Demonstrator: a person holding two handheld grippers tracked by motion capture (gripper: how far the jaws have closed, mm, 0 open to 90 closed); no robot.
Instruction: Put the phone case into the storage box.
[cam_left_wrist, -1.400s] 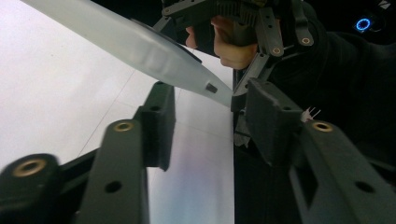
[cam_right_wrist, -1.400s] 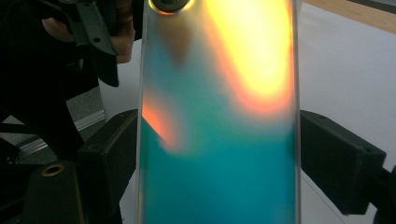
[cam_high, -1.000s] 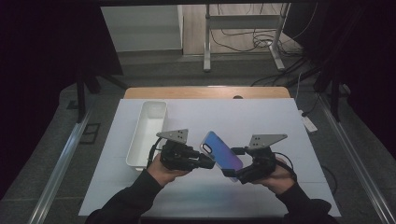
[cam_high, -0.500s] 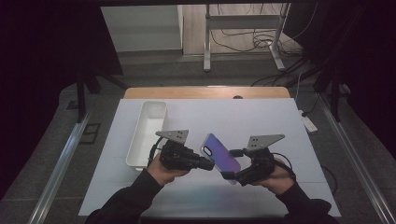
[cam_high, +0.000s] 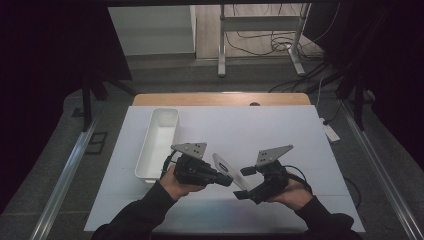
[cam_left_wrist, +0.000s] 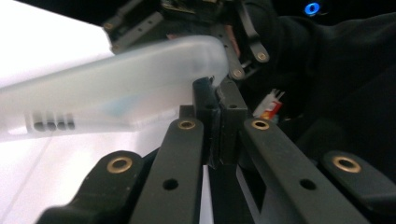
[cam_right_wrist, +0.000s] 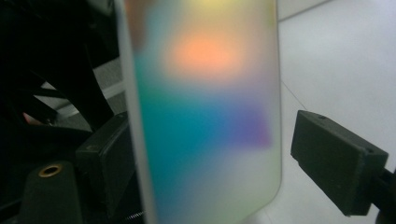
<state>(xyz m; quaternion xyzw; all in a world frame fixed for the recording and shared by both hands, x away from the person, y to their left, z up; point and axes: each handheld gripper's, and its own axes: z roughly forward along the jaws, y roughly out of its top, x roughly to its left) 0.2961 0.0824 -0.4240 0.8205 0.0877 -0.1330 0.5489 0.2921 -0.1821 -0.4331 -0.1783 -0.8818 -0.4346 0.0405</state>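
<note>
A person at a white table (cam_high: 300, 140) holds a gripper in each hand. The left gripper (cam_high: 226, 180) is clenched on the corner of a phone case (cam_high: 223, 165), a flat frosted piece with an iridescent face, lifted above the table between both hands. The right gripper (cam_high: 243, 183) is released, its jaws spread on either side of the case's other end. A white bin (cam_high: 150, 150) stands just left of the left hand.

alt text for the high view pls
Two hands hold a flat phone case over a white table: the left claw grips its edge, the right claw stands open around its lower end. A white bin lies to the left.
</note>
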